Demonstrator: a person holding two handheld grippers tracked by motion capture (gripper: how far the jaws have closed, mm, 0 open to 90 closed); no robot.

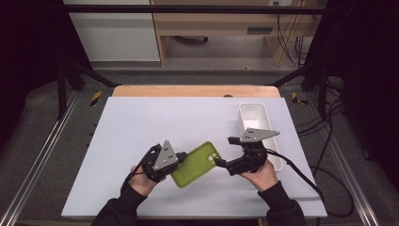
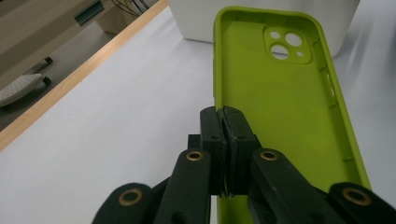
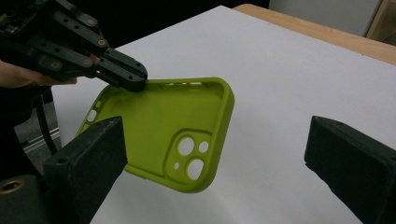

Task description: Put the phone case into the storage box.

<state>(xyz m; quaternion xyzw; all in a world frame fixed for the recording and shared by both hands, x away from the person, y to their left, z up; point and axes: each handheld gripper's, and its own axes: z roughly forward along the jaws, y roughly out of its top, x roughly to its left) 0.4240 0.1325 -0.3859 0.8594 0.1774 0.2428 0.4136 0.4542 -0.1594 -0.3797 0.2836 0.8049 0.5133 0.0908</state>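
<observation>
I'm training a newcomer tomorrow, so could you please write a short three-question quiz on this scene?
1. True or false: the left gripper is shut on the rim of the green phone case.
2. How do the right gripper's jaws stand: A wide open, B clamped on the case?
3. What stands at the table's right side, beyond the right gripper?

Key: 1 true. 2 A. 3 the white bin.
</observation>
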